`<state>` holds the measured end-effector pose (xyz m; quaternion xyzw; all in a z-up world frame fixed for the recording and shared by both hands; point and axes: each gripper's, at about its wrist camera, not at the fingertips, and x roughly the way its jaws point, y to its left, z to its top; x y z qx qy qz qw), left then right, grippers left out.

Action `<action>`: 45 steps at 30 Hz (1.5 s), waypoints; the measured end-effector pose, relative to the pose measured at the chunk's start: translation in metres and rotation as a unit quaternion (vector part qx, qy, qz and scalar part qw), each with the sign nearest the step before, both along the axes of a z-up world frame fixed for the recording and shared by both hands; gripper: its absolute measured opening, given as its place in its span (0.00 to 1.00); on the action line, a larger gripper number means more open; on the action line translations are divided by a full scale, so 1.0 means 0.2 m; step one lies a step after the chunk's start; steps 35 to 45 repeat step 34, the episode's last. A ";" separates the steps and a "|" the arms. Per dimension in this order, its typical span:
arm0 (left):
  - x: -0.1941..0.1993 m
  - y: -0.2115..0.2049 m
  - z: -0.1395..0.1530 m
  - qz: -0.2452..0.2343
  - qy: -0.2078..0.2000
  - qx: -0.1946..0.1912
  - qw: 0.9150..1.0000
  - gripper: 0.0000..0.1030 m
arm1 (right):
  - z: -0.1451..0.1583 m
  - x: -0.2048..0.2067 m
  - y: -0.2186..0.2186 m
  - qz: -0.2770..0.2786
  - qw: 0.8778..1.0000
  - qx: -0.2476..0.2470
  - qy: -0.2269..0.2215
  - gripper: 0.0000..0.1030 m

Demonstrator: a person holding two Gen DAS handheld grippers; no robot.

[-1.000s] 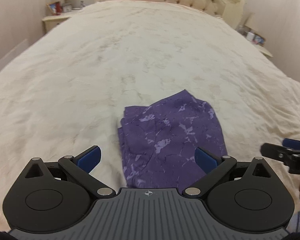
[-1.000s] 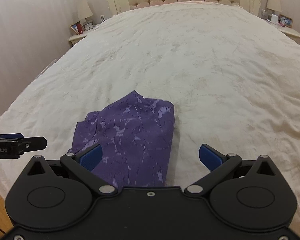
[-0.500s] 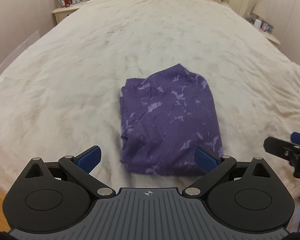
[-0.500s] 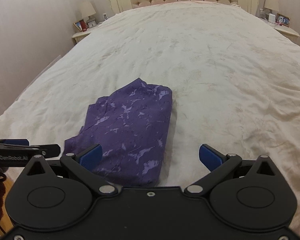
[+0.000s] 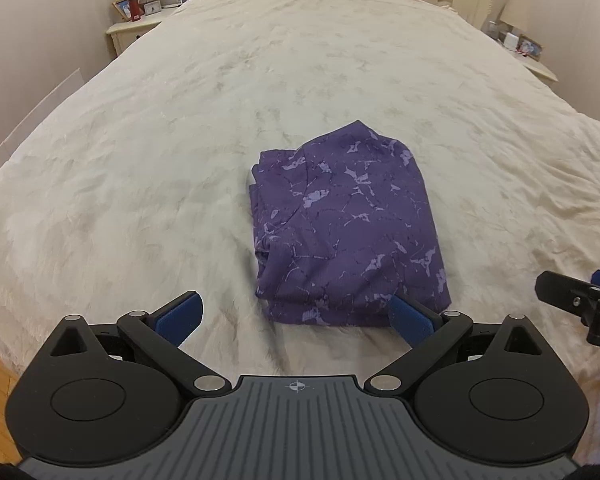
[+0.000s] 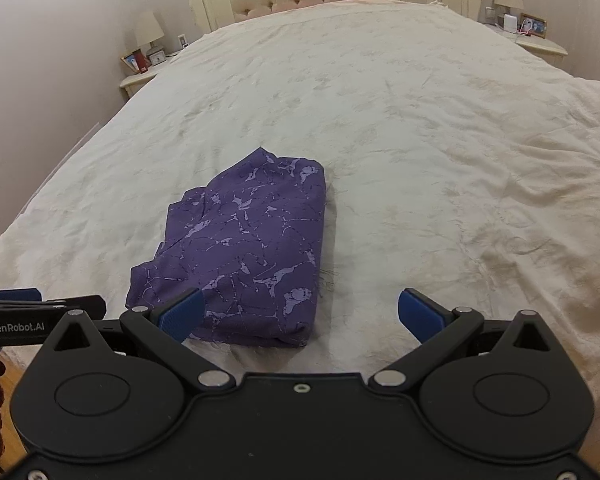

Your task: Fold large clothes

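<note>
One purple garment folded into a compact stack on the bed, just ahead of both tools. Left gripper spread wide, empty. Right gripper likewise wide, empty. Probably finished; at most, press loose left-edge layers flat without dragging. Two grippers, one garment.

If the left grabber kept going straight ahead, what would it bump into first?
Probably the folded purple garment. The left gripper is open, pointing down toward the garment's near edge on the bed. Depth is hard to judge; it might meet the bedspread first.
</note>
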<state>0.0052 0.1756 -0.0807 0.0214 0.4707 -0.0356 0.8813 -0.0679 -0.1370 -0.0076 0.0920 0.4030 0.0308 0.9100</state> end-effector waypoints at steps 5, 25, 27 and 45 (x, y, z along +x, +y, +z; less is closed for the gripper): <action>-0.02 0.02 0.00 0.001 0.001 -0.004 1.000 0.98 | 0.01 -0.03 0.01 -0.002 1.000 -0.003 -0.001 0.99; -0.09 0.08 0.03 0.009 -0.023 0.010 1.000 0.98 | 0.02 -0.10 0.06 -0.001 1.000 0.003 -0.004 0.99; -0.09 0.09 0.03 0.006 -0.020 0.005 1.000 0.97 | 0.02 -0.10 0.06 -0.001 1.000 0.003 -0.004 0.99; -0.10 0.10 0.02 0.006 -0.013 0.003 1.000 0.97 | 0.02 -0.12 0.06 0.001 1.000 0.006 -0.004 0.99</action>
